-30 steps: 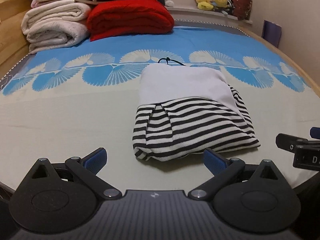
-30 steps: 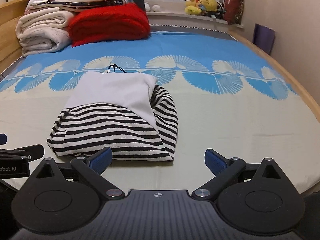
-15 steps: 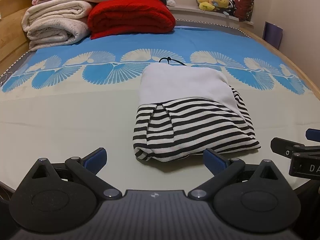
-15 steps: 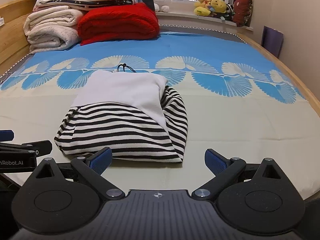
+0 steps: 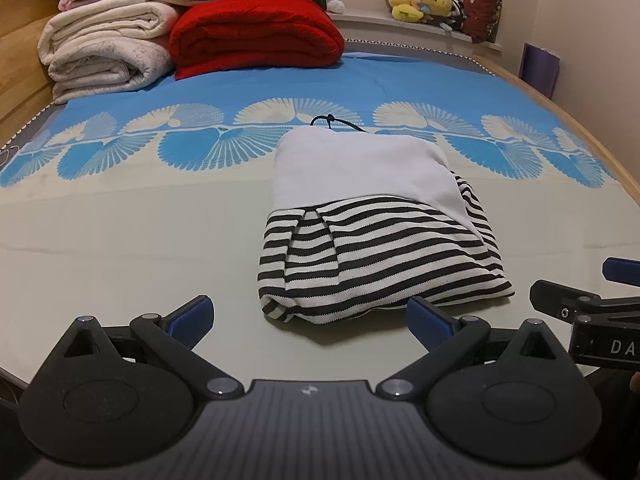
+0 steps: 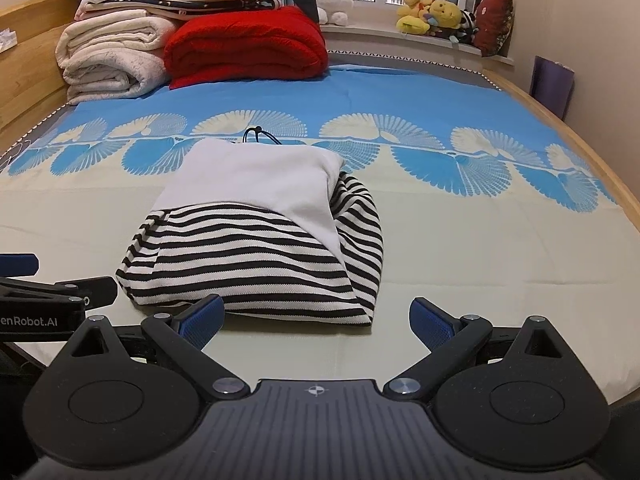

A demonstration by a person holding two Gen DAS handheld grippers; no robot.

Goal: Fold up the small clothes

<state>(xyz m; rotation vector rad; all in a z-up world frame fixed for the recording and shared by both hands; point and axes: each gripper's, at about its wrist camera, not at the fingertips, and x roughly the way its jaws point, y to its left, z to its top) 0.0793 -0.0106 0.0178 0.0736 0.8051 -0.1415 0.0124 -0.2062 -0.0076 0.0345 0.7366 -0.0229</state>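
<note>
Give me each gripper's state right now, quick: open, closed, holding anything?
Left gripper: open, holding nothing, short of the folded striped garment.
Right gripper: open, holding nothing.

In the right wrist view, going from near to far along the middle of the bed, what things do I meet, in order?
Right gripper → striped folded garment → black drawstring → red blanket → plush toys on the windowsill

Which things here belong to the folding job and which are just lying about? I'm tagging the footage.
Part of the job:
striped garment, folded on the bed sheet
left gripper, open
right gripper, open

Just lying about:
red blanket
cream blankets
stuffed toys
</note>
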